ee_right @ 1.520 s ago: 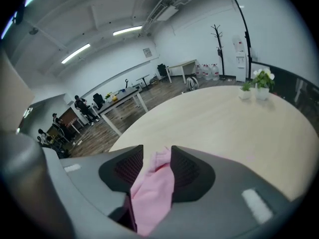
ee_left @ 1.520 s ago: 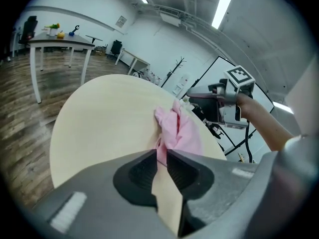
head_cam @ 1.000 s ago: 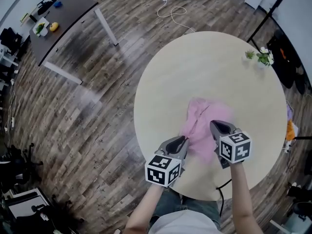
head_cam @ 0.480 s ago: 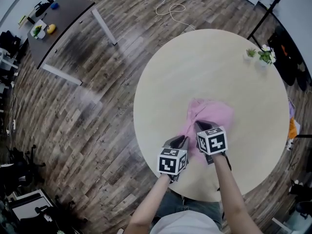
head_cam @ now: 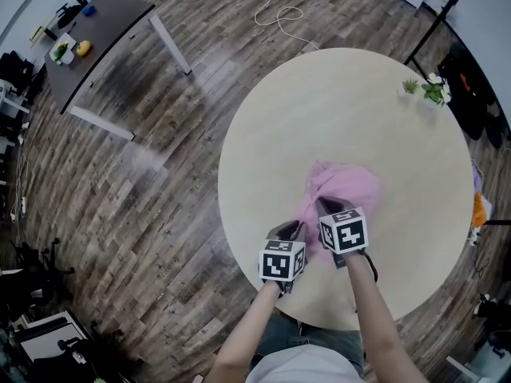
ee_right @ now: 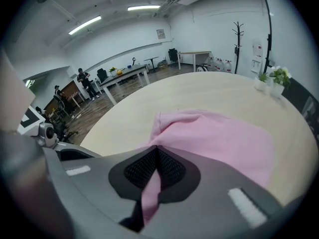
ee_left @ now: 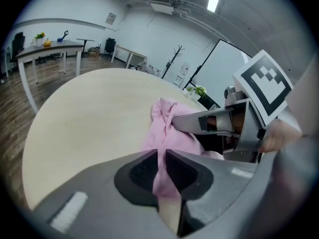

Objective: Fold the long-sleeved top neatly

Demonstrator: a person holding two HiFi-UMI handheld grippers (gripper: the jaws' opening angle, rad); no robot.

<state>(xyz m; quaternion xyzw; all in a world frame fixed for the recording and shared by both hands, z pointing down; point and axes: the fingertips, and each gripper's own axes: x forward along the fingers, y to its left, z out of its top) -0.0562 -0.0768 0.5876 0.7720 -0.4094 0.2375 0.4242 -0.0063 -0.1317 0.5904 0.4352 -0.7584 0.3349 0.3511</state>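
Pink long-sleeved top (head_cam: 345,188) bunched on the round tabletop (head_cam: 343,102), nearer the person's edge
Left hand-held gripper (head_cam: 296,230) clamps a fold at its near-left edge, jaws narrow; right hand-held gripper (head_cam: 325,205), just beside it, pinches another fold tight; the top's long axis runs away from both toward the far right

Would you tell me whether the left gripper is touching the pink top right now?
Touching. The left gripper view shows the left gripper with its jaws closed on a fold of the pink top.
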